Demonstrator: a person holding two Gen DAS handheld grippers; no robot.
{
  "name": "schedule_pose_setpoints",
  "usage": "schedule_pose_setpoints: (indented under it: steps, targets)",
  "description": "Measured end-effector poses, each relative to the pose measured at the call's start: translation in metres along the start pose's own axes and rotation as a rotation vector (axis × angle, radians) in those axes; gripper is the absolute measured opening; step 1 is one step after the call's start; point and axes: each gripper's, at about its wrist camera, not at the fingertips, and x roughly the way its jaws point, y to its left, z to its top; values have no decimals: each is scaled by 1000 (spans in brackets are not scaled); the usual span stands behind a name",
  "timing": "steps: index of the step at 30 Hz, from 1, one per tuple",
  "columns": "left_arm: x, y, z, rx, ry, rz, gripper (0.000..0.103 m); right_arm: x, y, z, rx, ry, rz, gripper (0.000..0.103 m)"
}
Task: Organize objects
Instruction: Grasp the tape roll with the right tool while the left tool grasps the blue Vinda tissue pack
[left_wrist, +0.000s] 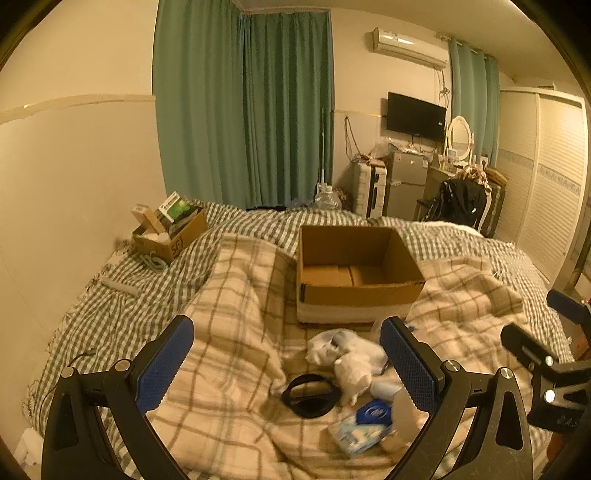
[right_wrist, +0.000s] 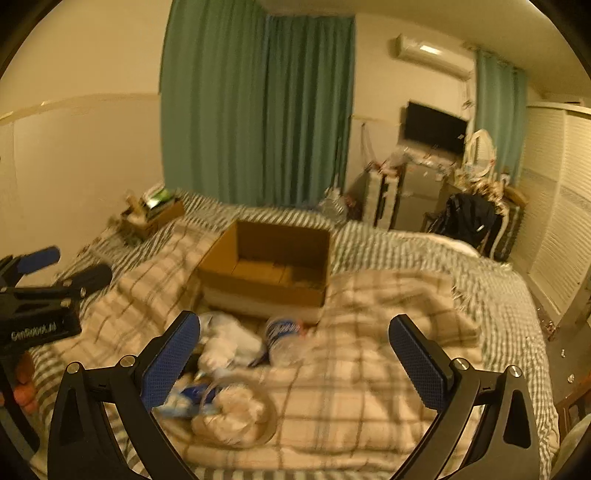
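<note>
An open cardboard box (left_wrist: 356, 273) (right_wrist: 266, 269) stands empty on the plaid blanket. In front of it lies a small pile: crumpled white cloth (left_wrist: 343, 356) (right_wrist: 232, 341), a black ring-shaped band (left_wrist: 309, 395), a blue and white packet (left_wrist: 364, 424) and a clear plastic bottle with a blue label (right_wrist: 282, 338). My left gripper (left_wrist: 286, 354) hovers open above the pile, empty. My right gripper (right_wrist: 295, 350) is open too, over the blanket right of the pile, holding nothing. The right wrist view is motion-blurred. Each gripper shows at the edge of the other's view.
A second carton (left_wrist: 170, 229) full of small boxes sits at the bed's far left by the wall. Beyond the bed are green curtains (left_wrist: 243, 110), a fridge (left_wrist: 404, 184), a chair with a dark jacket (left_wrist: 460, 201) and a wardrobe (left_wrist: 546, 177). A hand (right_wrist: 24, 387) holds the left gripper.
</note>
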Motion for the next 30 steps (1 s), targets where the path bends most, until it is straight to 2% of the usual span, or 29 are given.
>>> schedule_pose_setpoints:
  steps: [9,13,19,20,21,22,23,27,30]
  targets:
    - [44,16,-46,14,158,5,103,48,30,-51,-15,253,97,103]
    - [62,13,-66,36,219,-9,103,74,31,-69,-7,337,82,103]
    - [74,8,-78,61,257,-25,103,108,29,-85,36,441,106,102]
    - [74,7,-79,65,262,-25,103,111,28,-85,42,451,118,101]
    - [76,6,-80,69,263,-26,103,112,28,-86,46,457,136,96]
    - [76,5,-81,75,266,-26,103,113,28,-87,54,458,158,86]
    - [77,4,-81,80,268,-26,103,112,27,-87,70,456,189,83]
    - [74,-4,-81,101,276,-37,103,101,24,-80,82,410,217,83]
    - [72,-14,-82,111,287,-67,103,79,15,-63,61,319,164,83]
